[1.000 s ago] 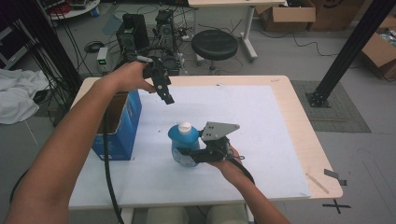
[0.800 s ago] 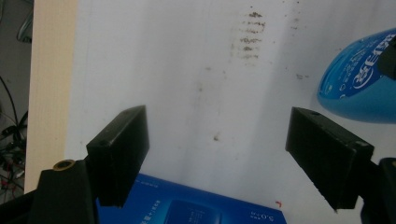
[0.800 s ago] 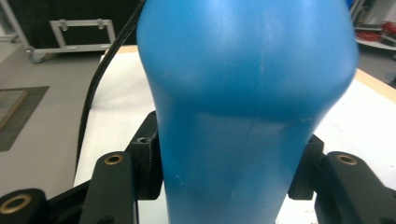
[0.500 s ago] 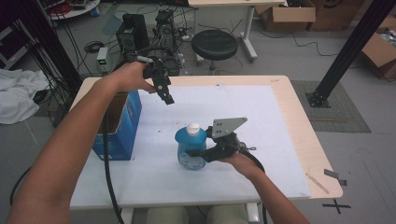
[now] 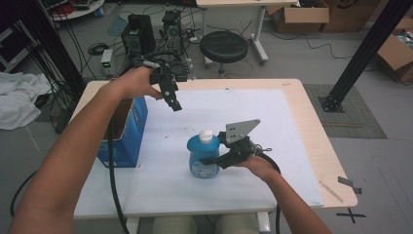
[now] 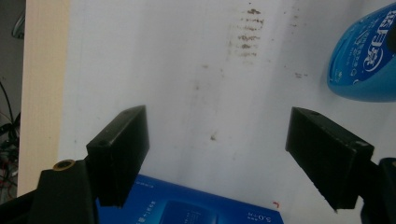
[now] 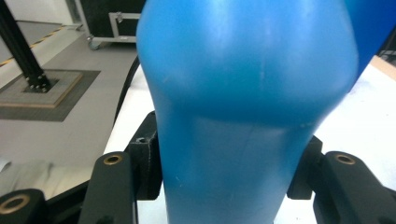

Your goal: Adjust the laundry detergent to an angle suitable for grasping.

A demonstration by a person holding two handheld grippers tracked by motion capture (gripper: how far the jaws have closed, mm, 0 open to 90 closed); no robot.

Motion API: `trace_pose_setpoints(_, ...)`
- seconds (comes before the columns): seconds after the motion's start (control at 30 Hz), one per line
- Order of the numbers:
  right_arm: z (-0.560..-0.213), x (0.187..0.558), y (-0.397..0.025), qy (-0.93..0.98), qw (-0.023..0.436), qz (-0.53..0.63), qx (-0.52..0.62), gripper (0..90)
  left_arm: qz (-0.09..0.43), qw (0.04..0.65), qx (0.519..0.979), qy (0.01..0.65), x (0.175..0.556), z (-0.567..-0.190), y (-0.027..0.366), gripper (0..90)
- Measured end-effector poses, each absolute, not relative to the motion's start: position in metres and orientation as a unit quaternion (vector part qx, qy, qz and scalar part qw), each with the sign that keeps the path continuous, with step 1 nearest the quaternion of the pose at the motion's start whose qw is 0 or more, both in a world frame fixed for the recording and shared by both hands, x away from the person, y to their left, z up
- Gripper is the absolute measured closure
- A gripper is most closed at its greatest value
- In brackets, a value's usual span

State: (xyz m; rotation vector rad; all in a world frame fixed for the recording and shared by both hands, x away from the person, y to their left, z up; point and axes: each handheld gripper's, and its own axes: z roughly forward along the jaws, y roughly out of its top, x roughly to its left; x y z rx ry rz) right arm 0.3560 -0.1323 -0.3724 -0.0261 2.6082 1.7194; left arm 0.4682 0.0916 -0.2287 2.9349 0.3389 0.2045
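On the white worktop (image 5: 146, 195), the right tool (image 5: 214, 161), clamped on the blue plastic bottle (image 5: 203, 158), had slid it rightward; the left tool (image 5: 173, 100) hovered, jaws apart.

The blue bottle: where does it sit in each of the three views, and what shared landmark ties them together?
High view: blue bottle upright, centre of the table, right gripper clamped on it.
Left gripper view: its labelled side at the top right corner.
Right gripper view: its body fills the centre, between the jaws.
Shared landmark: the white tabletop.
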Motion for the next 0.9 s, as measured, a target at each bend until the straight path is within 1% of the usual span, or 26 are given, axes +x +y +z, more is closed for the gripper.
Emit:
trace_pose_setpoints(0.13,-0.377,0.358,-0.134,0.841,-0.003,0.541,-0.024,44.1,0.069,0.088,0.987,0.115,0.468,-0.229,0.091,22.2)
trace_pose_setpoints(0.6,-0.387,0.360,-0.134,0.842,-0.005,0.537,-0.045,44.0,0.065,0.086,0.987,0.121,0.469,-0.233,0.092,22.2)
trace_pose_setpoints(0.73,-0.391,0.360,-0.136,0.843,-0.011,0.536,-0.042,44.0,0.063,0.086,0.987,0.123,0.469,-0.234,0.092,22.3)
trace_pose_setpoints(0.9,-0.391,0.360,-0.138,0.843,-0.007,0.536,-0.047,43.8,0.063,0.085,0.987,0.121,0.470,-0.235,0.091,22.2)
